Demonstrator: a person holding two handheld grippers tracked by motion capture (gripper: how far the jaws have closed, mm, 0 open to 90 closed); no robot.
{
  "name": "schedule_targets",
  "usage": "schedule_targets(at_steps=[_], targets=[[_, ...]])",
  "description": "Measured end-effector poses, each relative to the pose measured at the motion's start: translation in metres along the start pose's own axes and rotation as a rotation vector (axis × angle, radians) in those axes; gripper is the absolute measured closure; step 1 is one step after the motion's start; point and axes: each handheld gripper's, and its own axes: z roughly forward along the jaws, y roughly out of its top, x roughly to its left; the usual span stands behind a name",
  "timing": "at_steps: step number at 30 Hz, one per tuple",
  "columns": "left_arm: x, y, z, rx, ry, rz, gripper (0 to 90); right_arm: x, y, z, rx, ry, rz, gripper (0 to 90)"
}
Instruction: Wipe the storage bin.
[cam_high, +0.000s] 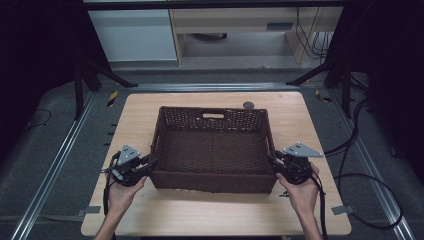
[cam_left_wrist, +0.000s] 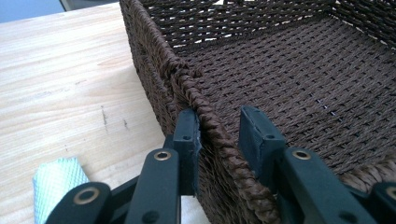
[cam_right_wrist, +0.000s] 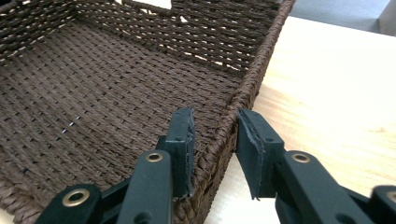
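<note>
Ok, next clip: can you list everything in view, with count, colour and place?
basket: one, dark brown wicker, nothing inside, mid-table.
table: one, light wood, under the basket.
cloth: one, pale green, on the table by the basket's left side.
disc: one, grey, on the table behind the basket.
left gripper: one, black, jaws straddle the basket's left rim; outer pad touches it, inner pad stands apart.
right gripper: one, black, jaws straddle the right rim with a gap at the outer pad.
hands: two, holding the grippers at the near edge.
</note>
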Motion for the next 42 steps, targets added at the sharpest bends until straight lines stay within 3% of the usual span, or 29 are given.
schedule_targets(at_steps=[4, 8, 17, 19, 26, 32, 34, 36, 42], targets=[[0.0, 0.0, 0.001, -0.005, 0.006, -0.009, 67.9, -0.004, 0.005, -0.001, -0.036, 0.021, -0.007, 62.4], [0.0, -0.001, 0.001, -0.007, 0.007, -0.01, 68.0, -0.012, 0.013, 0.009, -0.051, 0.022, 0.004, 59.6], [-0.003, -0.001, 0.002, -0.01, 0.009, -0.012, 68.2, -0.019, 0.01, 0.037, 0.022, 0.023, -0.004, 60.5], [-0.004, 0.0, 0.003, -0.011, 0.01, -0.015, 68.2, -0.021, 0.009, 0.038, 0.016, 0.037, 0.018, 60.9], [-0.007, -0.001, 0.002, -0.022, 0.007, -0.022, 67.9, -0.019, 0.009, 0.036, 0.033, 0.017, 0.002, 66.9], [-0.011, -0.001, 0.003, -0.027, -0.042, -0.019, 63.9, -0.023, 0.006, 0.028, 0.04, -0.011, 0.015, 69.8], [-0.012, 0.0, 0.002, -0.04, -0.056, -0.005, 58.5, -0.025, 0.004, 0.024, 0.041, -0.017, 0.019, 70.0], [-0.01, 0.003, -0.003, -0.064, -0.07, -0.002, 56.2, -0.026, 0.002, 0.021, 0.04, -0.019, 0.025, 70.1], [0.004, 0.008, -0.028, -0.132, -0.053, -0.007, 53.4, -0.029, -0.001, 0.016, 0.037, -0.025, 0.027, 69.9]])
